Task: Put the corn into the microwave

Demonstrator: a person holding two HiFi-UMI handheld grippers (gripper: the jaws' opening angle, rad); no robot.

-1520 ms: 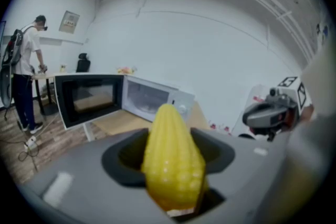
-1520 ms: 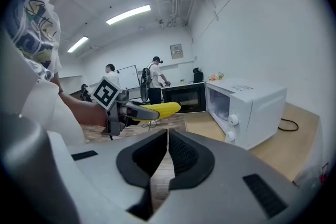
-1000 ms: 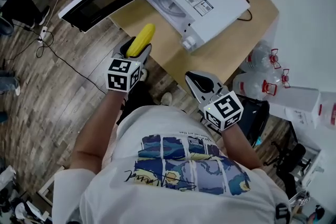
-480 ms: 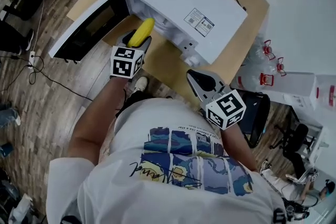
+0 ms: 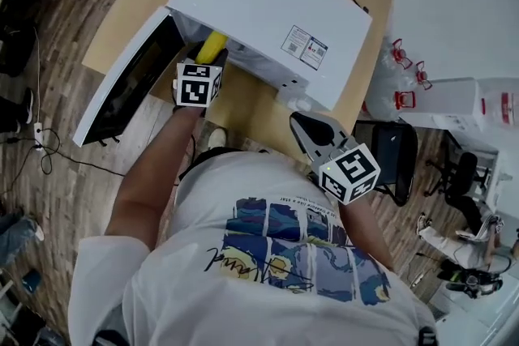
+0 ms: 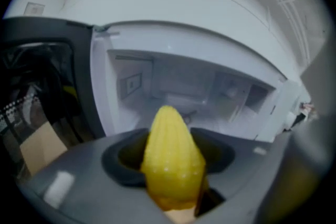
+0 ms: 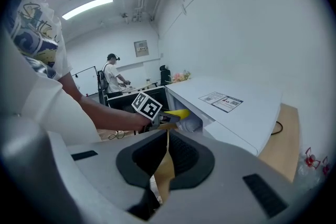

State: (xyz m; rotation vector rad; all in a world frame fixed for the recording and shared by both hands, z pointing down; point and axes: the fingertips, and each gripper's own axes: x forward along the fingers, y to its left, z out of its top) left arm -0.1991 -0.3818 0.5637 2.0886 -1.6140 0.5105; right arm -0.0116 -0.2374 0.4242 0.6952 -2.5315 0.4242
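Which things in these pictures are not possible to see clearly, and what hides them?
- Microwave floor: in the head view it is hidden under the microwave's own top. In the left gripper view it is behind the corn and the left tongs.
- Label print: too small to read in the head view.
- Distant person: too small in the right gripper view to tell what they are doing.

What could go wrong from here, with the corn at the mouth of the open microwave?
1. The left gripper grips the corn only by its rear end, so it may pivot or slip out before reaching the cavity floor.
2. The open door stands close on the left of the microwave; the gripper could knock it on the way in.
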